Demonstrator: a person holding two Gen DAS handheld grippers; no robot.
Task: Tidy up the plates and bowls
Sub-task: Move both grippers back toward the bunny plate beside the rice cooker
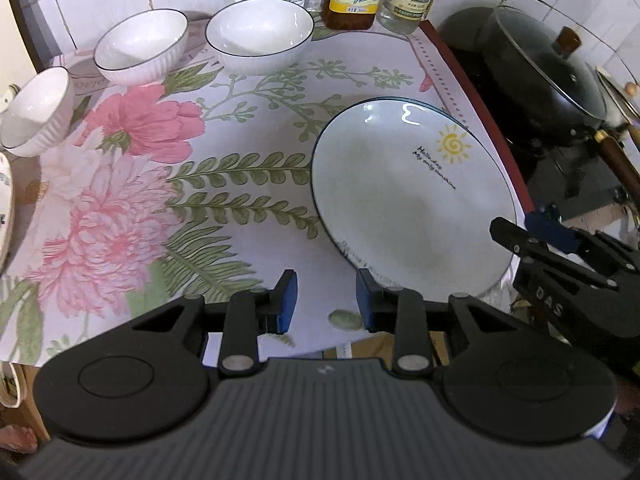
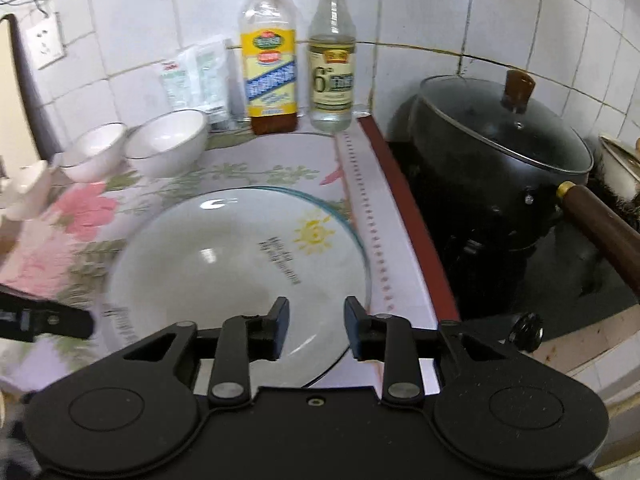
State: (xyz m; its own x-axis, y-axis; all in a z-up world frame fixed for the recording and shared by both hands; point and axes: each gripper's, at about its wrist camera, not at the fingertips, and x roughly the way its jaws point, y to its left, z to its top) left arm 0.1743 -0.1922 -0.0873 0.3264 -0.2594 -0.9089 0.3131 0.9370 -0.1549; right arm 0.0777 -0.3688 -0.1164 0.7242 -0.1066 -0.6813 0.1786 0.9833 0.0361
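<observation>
A white plate [image 1: 400, 200] with a sun drawing lies on the floral tablecloth [image 1: 224, 184] near its right edge; it also shows in the right wrist view [image 2: 224, 264]. Three white bowls stand at the back left: a big one [image 1: 259, 36], a middle one [image 1: 141, 44] and a small tilted one [image 1: 38, 112]. My left gripper [image 1: 327, 302] is open and empty, just before the plate's near-left rim. My right gripper [image 2: 316, 330] is open and empty over the plate's near rim; it also shows in the left wrist view [image 1: 532, 236], at the plate's right rim.
Two bottles [image 2: 269, 80] [image 2: 332, 76] stand against the tiled wall at the back. A black lidded pot [image 2: 496, 168] with a wooden handle sits on the stove to the right. Another dish rim [image 1: 6, 204] shows at the far left.
</observation>
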